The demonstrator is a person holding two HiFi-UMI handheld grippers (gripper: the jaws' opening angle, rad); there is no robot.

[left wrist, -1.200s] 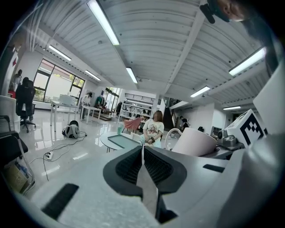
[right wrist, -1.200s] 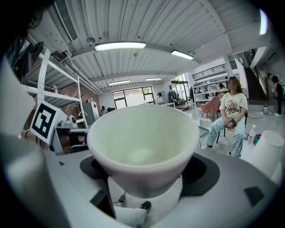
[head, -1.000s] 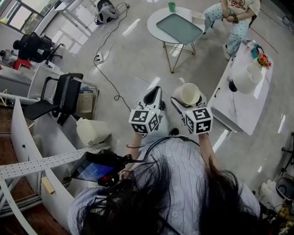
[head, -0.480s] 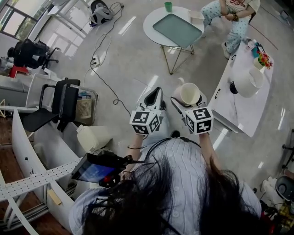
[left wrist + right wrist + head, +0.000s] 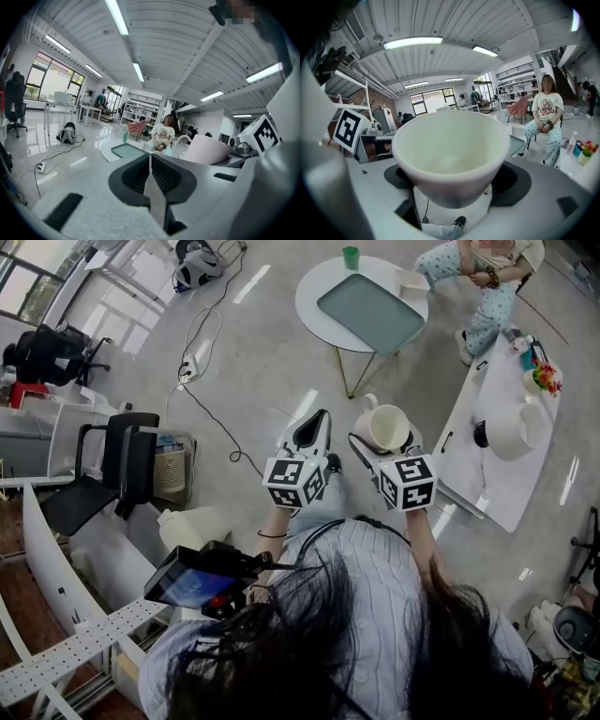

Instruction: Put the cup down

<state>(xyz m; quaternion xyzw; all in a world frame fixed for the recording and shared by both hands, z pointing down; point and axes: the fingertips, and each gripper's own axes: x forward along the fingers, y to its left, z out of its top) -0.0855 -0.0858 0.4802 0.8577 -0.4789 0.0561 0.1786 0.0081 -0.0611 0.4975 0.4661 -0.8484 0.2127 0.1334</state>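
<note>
A cream cup with a handle is held upright in my right gripper, high above the floor. In the right gripper view the cup fills the middle, its mouth facing the camera and both jaws pressed on its sides. My left gripper hangs beside it to the left, jaws shut with nothing between them. The left gripper view shows its closed jaws and the cup to their right.
A round white table with a teal tray and a green cup stands ahead. A person sits behind it. A white counter lies at right. A chair, a basket and floor cables are at left.
The view has shifted forward a little: the round table and counter sit slightly lower in frame. Both grippers keep the same pose, the cup still held.
</note>
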